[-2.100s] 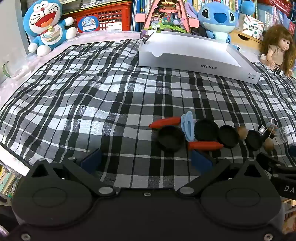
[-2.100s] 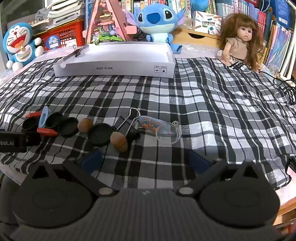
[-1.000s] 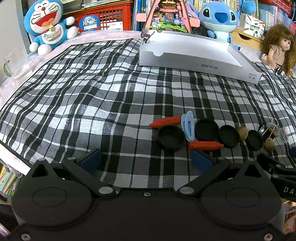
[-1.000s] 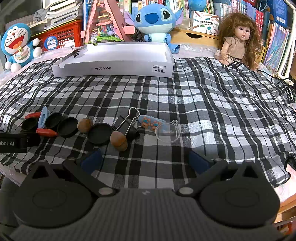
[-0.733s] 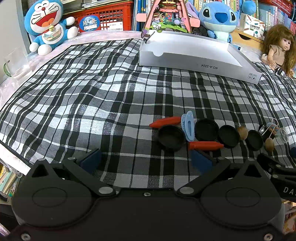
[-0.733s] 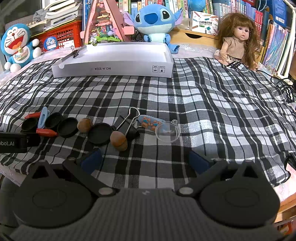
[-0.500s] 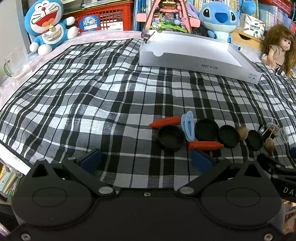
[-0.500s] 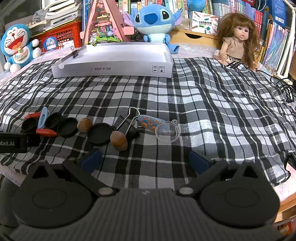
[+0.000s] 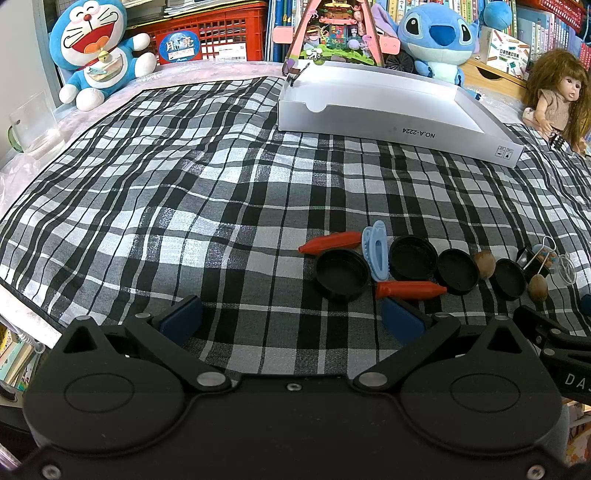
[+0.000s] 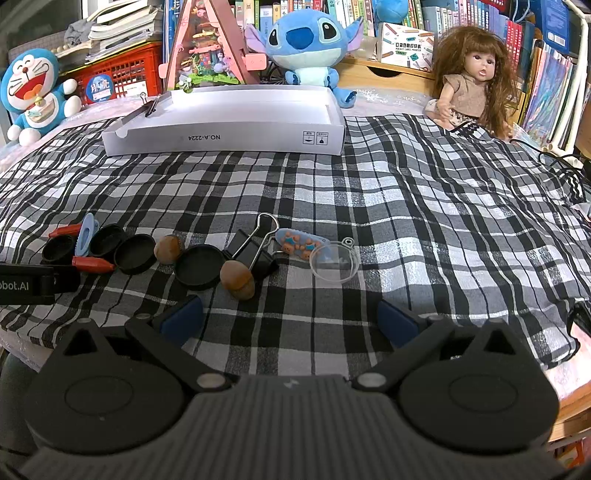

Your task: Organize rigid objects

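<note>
A row of small objects lies on the plaid cloth near its front edge: two red pegs (image 9: pixel 410 289), a blue clip (image 9: pixel 376 249), several black lids (image 9: pixel 341 273), two brown nuts (image 10: pixel 237 279), a black binder clip (image 10: pixel 255 251), a patterned hair clip (image 10: pixel 301 242) and a clear round lid (image 10: pixel 334 264). My left gripper (image 9: pixel 291 321) is open and empty, just in front of the left end of the row. My right gripper (image 10: pixel 290 323) is open and empty, in front of the right end. A white tray (image 10: pixel 225 138) stands at the back.
Doraemon plush (image 9: pixel 96 51), Stitch plush (image 10: pixel 306 44) and a doll (image 10: pixel 472 85) sit behind the tray. A red crate (image 9: pixel 210 33) and books line the back. A glass mug (image 9: pixel 31 125) stands far left. A cable (image 10: pixel 561 166) lies at the right.
Both views have shifted only slightly. Nothing was grasped or moved.
</note>
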A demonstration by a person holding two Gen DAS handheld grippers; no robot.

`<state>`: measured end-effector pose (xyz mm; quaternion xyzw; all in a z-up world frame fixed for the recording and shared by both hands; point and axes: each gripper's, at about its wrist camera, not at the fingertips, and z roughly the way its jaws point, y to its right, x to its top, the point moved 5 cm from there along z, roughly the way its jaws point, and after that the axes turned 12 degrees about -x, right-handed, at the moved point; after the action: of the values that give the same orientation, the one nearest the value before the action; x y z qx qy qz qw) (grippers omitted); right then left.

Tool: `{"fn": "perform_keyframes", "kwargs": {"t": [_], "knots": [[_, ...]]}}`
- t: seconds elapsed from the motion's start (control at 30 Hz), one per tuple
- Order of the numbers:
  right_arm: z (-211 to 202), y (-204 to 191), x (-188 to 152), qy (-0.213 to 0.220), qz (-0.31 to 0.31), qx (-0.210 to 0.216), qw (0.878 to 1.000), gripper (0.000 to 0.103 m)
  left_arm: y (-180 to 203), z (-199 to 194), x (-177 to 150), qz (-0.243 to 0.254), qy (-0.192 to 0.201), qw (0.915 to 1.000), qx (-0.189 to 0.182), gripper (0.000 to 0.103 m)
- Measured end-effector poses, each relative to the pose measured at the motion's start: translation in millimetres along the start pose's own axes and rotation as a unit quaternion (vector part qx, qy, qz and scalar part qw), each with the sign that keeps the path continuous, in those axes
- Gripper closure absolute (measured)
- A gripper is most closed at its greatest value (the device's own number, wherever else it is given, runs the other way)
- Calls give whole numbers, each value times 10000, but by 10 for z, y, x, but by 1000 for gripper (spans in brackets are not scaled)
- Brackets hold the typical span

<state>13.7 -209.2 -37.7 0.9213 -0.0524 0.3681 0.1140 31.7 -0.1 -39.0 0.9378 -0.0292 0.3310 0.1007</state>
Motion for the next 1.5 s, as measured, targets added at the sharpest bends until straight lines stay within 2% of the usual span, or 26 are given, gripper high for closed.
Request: {"fn": "perform_keyframes", "kwargs": {"t": [0.7,1.23,1.3,1.5], "knots": [[-6,-7,-9,22,9,8,10000,0,0,1,1,15,7,10000,-10,0],[-43,24,-44,240,9,71,9997,0,-40,-75,-61,186,127,9996,-156,0],[-50,32,-24,202,-5,110,9997,0,-45,-107,-65,150,122,9995,-244,4],[-162,47,-52,451,103,482,9978,1,30,-274,-128,293,342,9965,-701,25]]}}
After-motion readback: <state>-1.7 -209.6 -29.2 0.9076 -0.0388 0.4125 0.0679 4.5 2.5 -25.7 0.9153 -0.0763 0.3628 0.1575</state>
